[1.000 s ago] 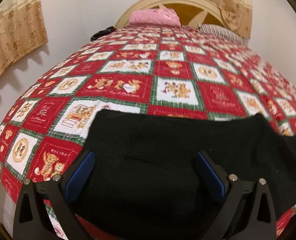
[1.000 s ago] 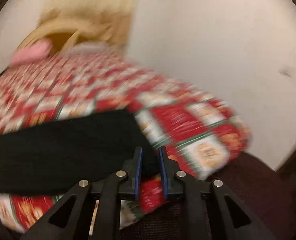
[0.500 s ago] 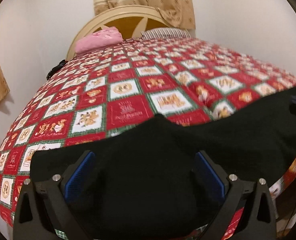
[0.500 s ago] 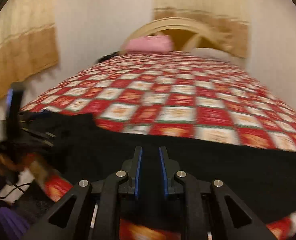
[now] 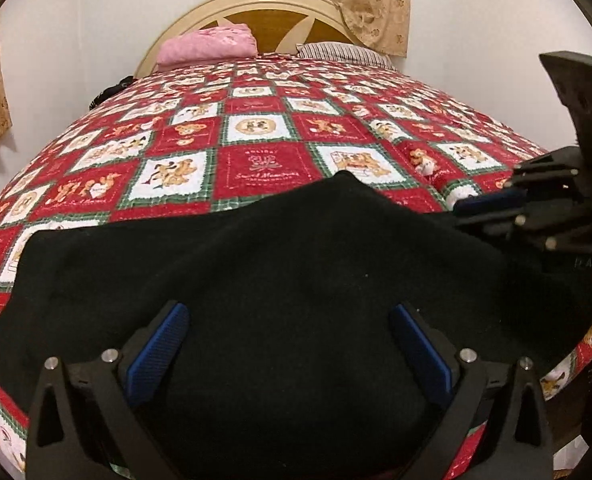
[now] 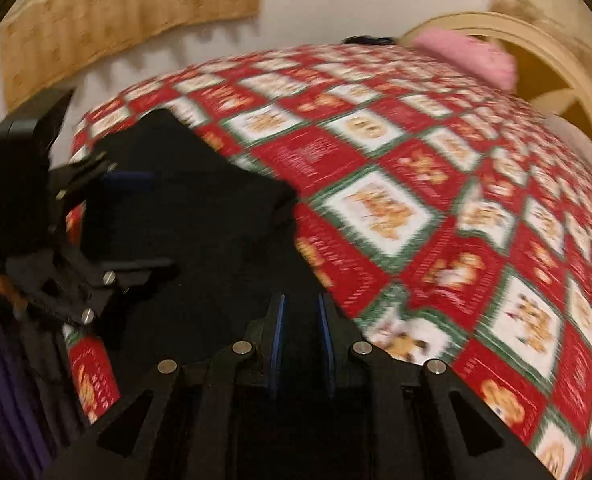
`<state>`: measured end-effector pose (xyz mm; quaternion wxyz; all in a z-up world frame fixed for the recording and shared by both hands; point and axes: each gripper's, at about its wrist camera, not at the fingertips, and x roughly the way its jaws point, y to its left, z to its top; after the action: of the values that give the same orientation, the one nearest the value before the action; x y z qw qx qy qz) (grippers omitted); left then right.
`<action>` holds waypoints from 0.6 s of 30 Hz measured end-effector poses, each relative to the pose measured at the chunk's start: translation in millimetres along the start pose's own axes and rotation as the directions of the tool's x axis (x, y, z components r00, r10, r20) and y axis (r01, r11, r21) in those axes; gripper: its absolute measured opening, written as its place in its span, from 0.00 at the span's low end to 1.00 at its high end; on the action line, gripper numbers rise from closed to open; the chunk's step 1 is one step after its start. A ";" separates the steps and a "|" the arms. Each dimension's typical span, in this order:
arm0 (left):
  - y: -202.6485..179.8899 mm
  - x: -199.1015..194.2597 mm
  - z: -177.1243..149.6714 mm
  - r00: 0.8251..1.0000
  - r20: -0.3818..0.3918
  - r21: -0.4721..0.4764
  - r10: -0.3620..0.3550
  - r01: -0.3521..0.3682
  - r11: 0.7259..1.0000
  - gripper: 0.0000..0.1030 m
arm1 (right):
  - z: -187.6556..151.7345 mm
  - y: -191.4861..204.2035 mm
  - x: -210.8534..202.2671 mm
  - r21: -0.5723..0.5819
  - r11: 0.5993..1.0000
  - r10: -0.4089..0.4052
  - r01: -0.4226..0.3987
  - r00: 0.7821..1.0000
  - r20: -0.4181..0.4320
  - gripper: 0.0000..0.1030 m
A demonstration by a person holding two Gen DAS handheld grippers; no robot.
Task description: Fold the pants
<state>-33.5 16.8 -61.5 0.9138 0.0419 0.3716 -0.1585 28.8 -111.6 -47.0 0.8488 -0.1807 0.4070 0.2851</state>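
**Between both sets of fingers: pants mid-fold on bed**

Beneath and ahead of the fingers, the black pants [image 5: 255, 272] lie bunched along the bed [image 5: 263, 160] edge. Left gripper [image 5: 289, 344] fingers stand wide apart over cloth, gripping nothing. Right gripper [image 6: 300, 344] fingers are nearly closed, pinching fabric. Recommendation: lay the carried end flat, edges aligned, before releasing.

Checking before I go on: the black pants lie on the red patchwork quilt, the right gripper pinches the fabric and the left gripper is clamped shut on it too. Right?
Not quite. The left gripper is open over the black pants, as the left wrist view shows. The pants do lie on the red patchwork quilt, pinched by the right gripper.
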 end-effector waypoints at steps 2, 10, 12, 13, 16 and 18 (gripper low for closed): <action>-0.1 0.9 0.2 1.000 0.001 0.000 -0.001 0.001 1.000 1.00 | 2.2 4.7 5.4 -0.056 0.998 -0.007 0.006 1.000 -0.018 0.17; 1.7 1.6 0.0 1.000 -0.005 0.003 0.001 -0.001 1.000 1.00 | 0.5 11.4 12.2 -0.126 0.991 -0.057 0.049 0.997 -0.061 0.08; 1.8 1.6 -0.1 1.000 -0.004 0.002 -0.001 0.001 1.000 1.00 | -0.5 11.0 9.2 -0.092 0.992 -0.087 0.082 0.995 -0.048 0.06; 1.9 1.6 -0.2 1.000 -0.003 0.001 -0.002 0.002 1.000 1.00 | -1.4 7.5 8.3 -0.058 0.994 -0.094 0.092 0.995 -0.033 0.05; 1.5 2.0 0.0 1.000 -0.002 0.000 -0.001 0.001 1.000 1.00 | -11.2 -11.2 -2.8 0.122 0.980 -0.162 0.159 0.987 0.018 0.05; 1.6 2.0 -0.1 1.000 -0.002 0.002 0.000 0.000 1.000 1.00 | -20.5 -22.5 -7.5 0.243 0.960 -0.154 0.141 0.987 0.035 0.05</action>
<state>-31.8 17.8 -63.0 0.9133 0.0428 0.3726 -0.1590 27.2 -142.5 -51.7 0.8938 -0.0992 0.4009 0.1748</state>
